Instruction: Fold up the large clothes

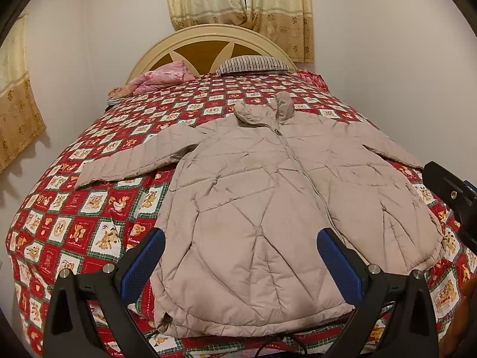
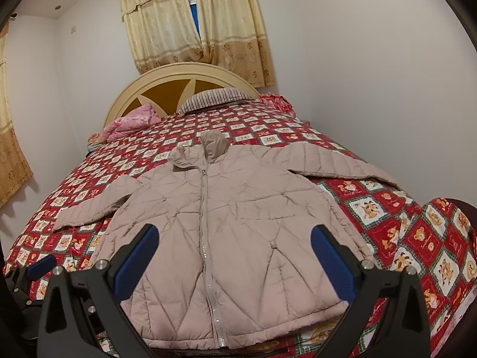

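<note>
A beige quilted puffer jacket point(image 1: 256, 197) lies flat and zipped on the bed, collar toward the headboard, both sleeves spread out to the sides. It also shows in the right wrist view point(image 2: 235, 223). My left gripper point(image 1: 241, 238) is open and empty, hovering above the jacket's lower left hem. My right gripper point(image 2: 234, 235) is open and empty, above the jacket's lower front near the zipper. The right gripper's body shows at the right edge of the left wrist view point(image 1: 450, 194); the left gripper shows at the lower left of the right wrist view point(image 2: 35, 268).
The bed has a red checked bear-print cover point(image 1: 89, 203). A pink quilt point(image 1: 164, 79) and a striped pillow point(image 1: 253, 64) lie by the cream headboard point(image 1: 208, 34). Curtains point(image 1: 238, 0) hang behind. White walls close in on both sides.
</note>
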Tool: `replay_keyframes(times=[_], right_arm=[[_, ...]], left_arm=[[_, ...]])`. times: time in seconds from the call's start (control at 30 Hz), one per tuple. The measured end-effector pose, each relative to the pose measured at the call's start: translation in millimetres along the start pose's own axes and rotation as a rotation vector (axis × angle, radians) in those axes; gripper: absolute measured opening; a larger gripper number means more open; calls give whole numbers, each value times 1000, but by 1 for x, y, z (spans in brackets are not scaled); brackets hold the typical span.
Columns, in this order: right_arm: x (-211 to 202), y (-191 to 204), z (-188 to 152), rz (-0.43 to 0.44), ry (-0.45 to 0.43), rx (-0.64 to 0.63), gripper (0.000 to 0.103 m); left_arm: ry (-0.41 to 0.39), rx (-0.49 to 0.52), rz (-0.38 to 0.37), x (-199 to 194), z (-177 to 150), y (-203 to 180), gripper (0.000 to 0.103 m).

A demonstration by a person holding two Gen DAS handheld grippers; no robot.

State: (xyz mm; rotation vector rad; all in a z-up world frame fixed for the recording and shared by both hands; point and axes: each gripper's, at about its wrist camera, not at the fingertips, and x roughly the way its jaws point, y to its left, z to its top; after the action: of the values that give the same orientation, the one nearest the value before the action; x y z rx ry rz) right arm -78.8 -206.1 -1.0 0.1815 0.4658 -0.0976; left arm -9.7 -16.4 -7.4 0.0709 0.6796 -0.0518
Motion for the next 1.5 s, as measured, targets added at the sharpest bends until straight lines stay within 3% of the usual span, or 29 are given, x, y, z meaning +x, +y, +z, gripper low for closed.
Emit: replay_keyframes(times=[1.03,1.3,1.5], right_arm=[[13,-6,1,-23,49,10,103],[30,-18,1,-66,83,23,103],[54,-39,7,-128,119,37,103]], left_arm=[[32,16,-28,12,-3,-7,102],[55,26,-75,37,3,-10,102],[10,47,-94,70,35,-10,102]])
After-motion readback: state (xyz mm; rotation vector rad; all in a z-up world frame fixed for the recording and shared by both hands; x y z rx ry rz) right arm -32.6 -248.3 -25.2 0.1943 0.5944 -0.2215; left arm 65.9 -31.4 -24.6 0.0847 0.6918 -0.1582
